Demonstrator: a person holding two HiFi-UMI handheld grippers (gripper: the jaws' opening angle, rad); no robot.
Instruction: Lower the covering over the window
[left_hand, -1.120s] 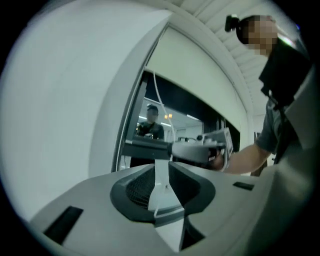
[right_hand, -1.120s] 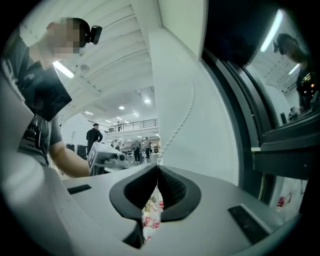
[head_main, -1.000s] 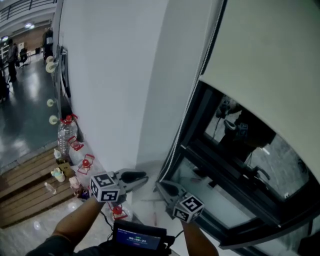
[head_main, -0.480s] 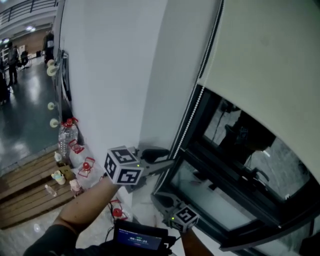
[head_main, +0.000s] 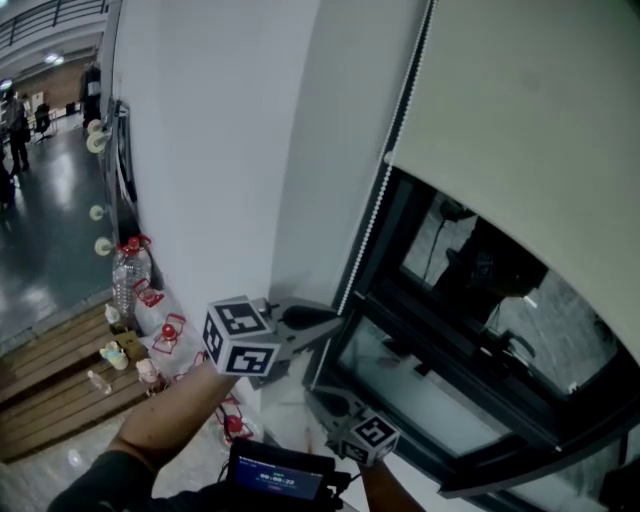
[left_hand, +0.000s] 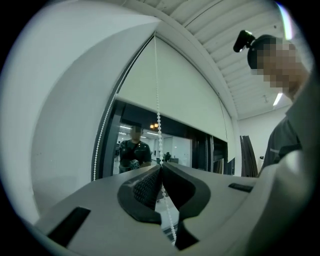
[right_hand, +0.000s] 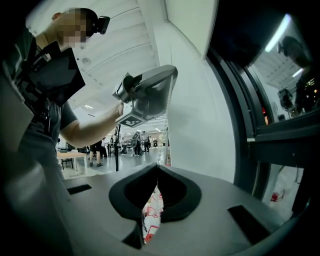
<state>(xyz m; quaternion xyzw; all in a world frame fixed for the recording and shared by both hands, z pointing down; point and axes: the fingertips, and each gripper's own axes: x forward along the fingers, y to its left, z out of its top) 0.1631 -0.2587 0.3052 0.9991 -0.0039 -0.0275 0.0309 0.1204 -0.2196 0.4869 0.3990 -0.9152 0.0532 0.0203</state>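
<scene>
A cream roller blind (head_main: 530, 120) covers the upper part of a dark window (head_main: 450, 330). Its white bead chain (head_main: 385, 195) hangs down the window's left side. My left gripper (head_main: 338, 322) is level at the chain; its jaws have just been closing and are now shut on the chain (left_hand: 157, 100), which runs between them. Lower down, my right gripper (head_main: 312, 395) is shut on the same chain (right_hand: 168, 115). In the right gripper view the left gripper (right_hand: 172, 70) sits above the right gripper (right_hand: 158, 167).
A white wall (head_main: 220, 150) stands left of the window. At its foot are a water bottle (head_main: 125, 275), small red objects (head_main: 170, 330) and wooden boards (head_main: 50, 370). A device with a lit screen (head_main: 275, 478) is at the bottom edge. People stand in the far hall.
My left gripper rose from beside the right one up along the chain and shut on it. The right gripper sank a little lower on the chain.
</scene>
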